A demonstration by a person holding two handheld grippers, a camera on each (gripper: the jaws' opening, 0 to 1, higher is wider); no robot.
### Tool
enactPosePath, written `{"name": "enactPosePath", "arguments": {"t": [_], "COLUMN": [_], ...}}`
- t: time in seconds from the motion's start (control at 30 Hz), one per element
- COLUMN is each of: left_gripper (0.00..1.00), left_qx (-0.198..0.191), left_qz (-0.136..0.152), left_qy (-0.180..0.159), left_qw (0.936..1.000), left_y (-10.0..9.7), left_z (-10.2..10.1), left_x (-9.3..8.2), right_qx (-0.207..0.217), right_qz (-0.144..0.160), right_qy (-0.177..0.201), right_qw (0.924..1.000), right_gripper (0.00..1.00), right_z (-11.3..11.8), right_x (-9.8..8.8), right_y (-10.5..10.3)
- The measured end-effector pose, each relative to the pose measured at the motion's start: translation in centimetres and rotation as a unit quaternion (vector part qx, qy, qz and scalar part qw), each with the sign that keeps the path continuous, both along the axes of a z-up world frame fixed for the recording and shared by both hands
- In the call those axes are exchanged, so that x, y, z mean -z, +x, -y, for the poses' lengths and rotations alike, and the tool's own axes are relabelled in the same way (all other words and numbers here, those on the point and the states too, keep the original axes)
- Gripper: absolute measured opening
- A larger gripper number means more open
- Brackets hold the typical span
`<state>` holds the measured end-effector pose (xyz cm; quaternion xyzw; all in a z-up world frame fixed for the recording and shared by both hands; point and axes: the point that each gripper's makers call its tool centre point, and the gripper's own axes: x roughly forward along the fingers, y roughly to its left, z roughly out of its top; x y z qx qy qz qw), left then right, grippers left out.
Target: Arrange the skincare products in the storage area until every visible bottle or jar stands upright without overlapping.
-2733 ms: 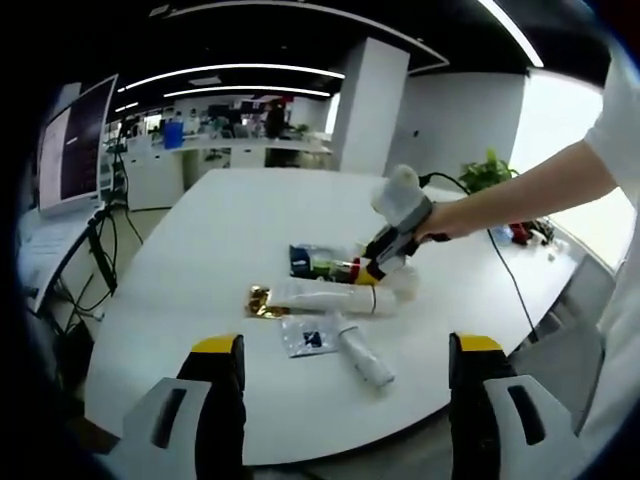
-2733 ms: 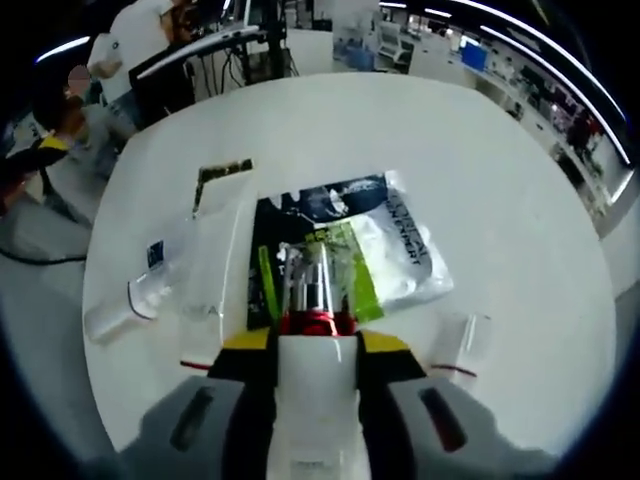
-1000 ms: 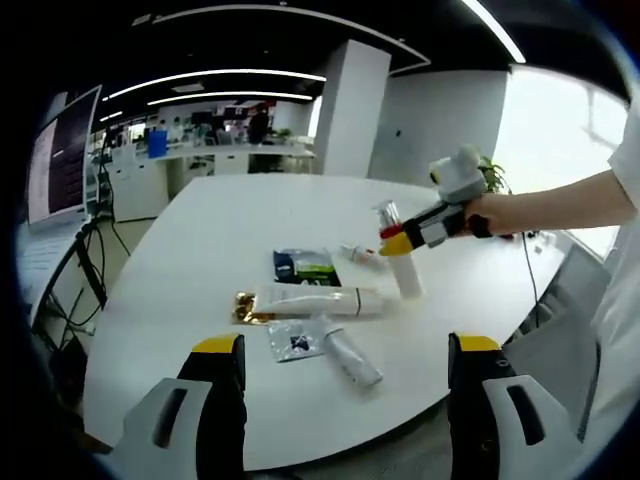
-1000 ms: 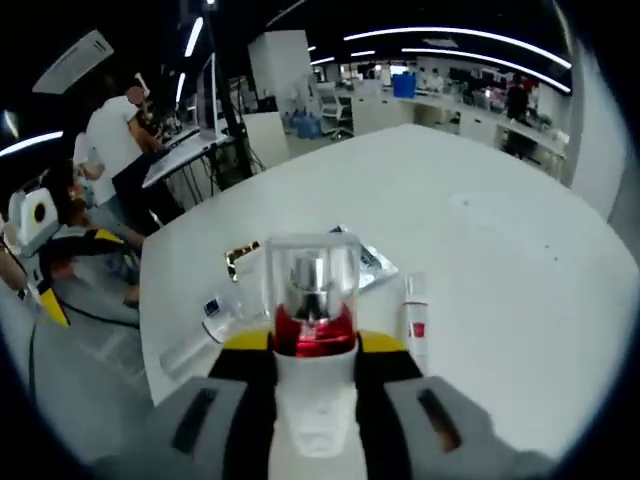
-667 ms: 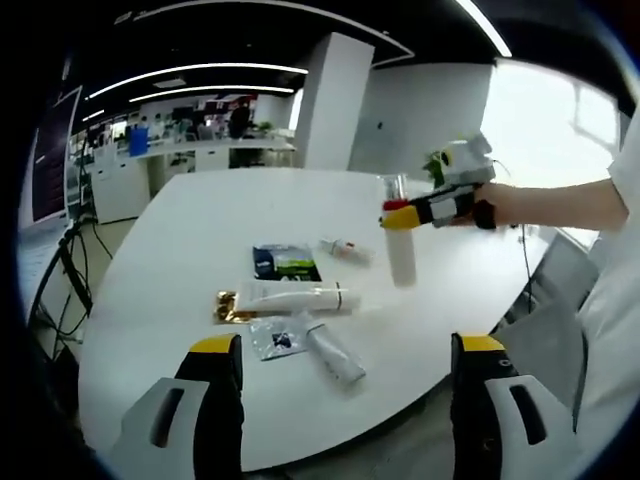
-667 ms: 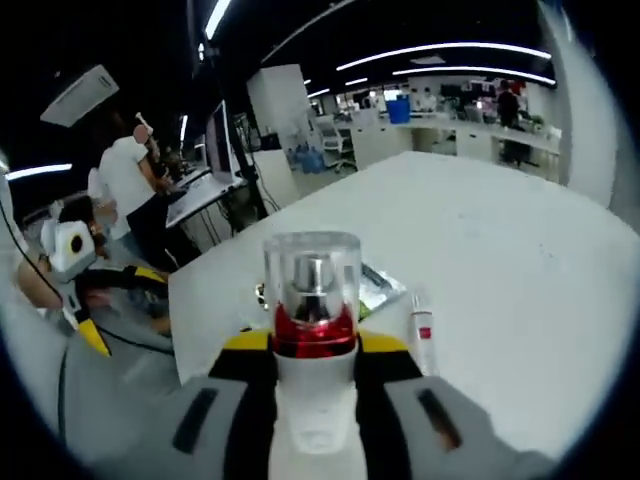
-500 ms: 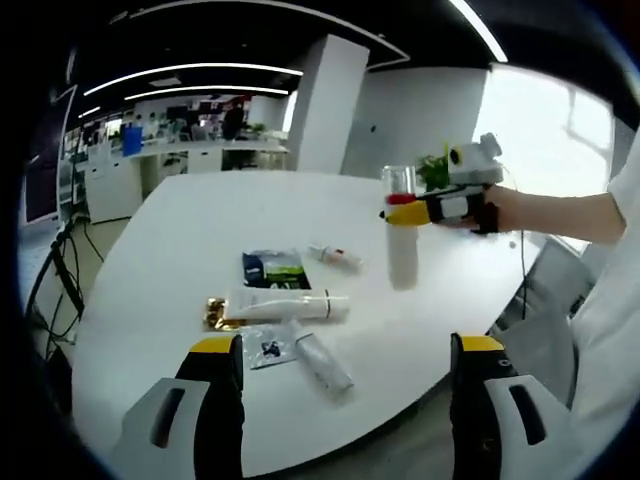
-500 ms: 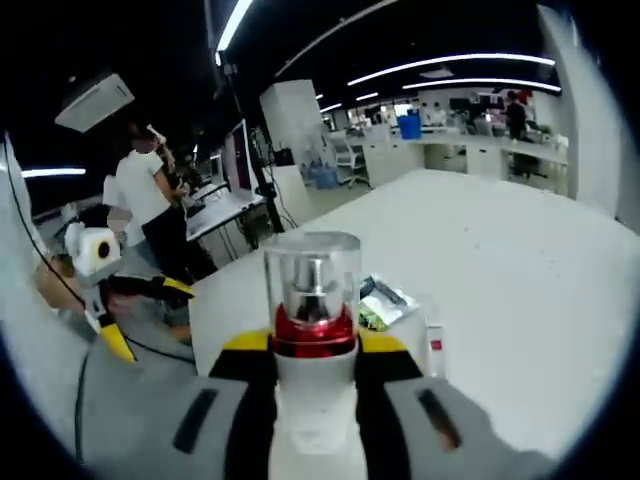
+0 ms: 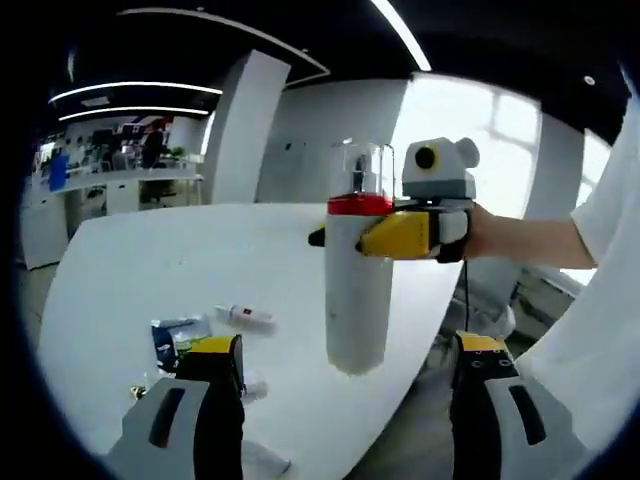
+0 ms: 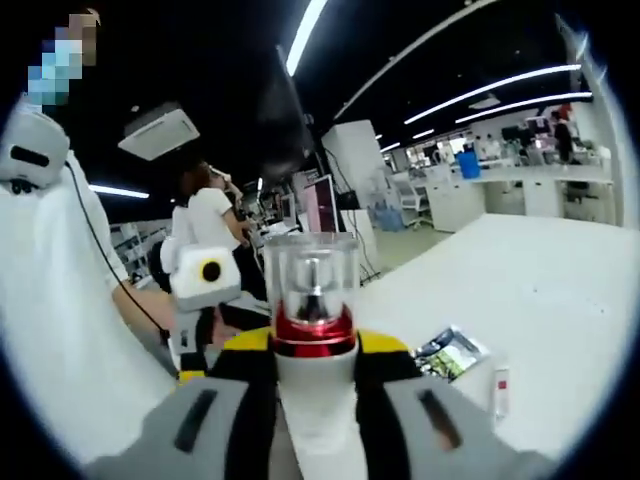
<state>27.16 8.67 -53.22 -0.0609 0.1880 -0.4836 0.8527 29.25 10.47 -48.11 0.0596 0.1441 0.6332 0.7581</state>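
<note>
light: long ceiling lights (image 10: 300, 35), bright window (image 9: 500, 130) upper right | ceiling dark | edges bent | slightly blurry

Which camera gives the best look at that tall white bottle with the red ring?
The left gripper view: the white bottle shows whole, upright, held in the right gripper above the table. The right gripper view shows just its cap and neck between the jaws.

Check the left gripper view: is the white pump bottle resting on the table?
No, the white pump bottle hangs upright in the air, clamped near its red collar by the right tongs, above the white table.
</note>
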Motion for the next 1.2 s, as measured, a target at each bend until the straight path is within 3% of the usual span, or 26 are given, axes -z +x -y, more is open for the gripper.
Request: {"name": "enactPosePath", "arguments": {"t": [0.2,0.4,0.7,0.77,1.0,1.13,1.2], "left_gripper": [0.74,0.65,0.30,0.28,0.27,0.26,0.26], "left_qx": [0.073,0.115,0.135,0.130,0.039,-0.008,-0.033], "left_qz": [-0.005,-0.005,0.020,0.022,0.013,0.026,0.044], "left_qy": [-0.049,-0.047,-0.064,-0.062,-0.067,-0.034,0.002], "left_qw": [0.9961,0.9922,0.9886,0.9893,0.9969,0.9991,0.9985], "left_y": [-1.5,-2.6,-3.9,-4.0,-3.0,-1.9,-1.0], "left_z": [1.4,1.7,1.0,0.9,-0.7,-1.9,-2.5], "left_x": [-2.3,-2.7,-4.2,-4.1,-4.0,-3.8,-3.9], "right_qx": [-0.042,-0.070,-0.091,-0.091,-0.072,0.004,0.071], "right_qz": [0.005,0.001,-0.002,-0.003,-0.011,-0.019,0.006], "right_qy": [0.024,0.036,0.047,0.049,0.071,0.071,0.068], "right_qw": [0.9988,0.9969,0.9948,0.9946,0.9948,0.9973,0.9951], "right_gripper": [0.29,0.29,0.29,0.29,0.30,0.33,0.34], "right_z": [-0.7,-1.4,-2.4,-2.6,-3.9,-4.5,-4.4], "right_x": [-1.8,-2.4,-2.9,-2.9,-3.1,-3.2,-3.5], "right_y": [-2.4,-3.9,-5.3,-5.4,-4.9,-3.4,-2.5]}}
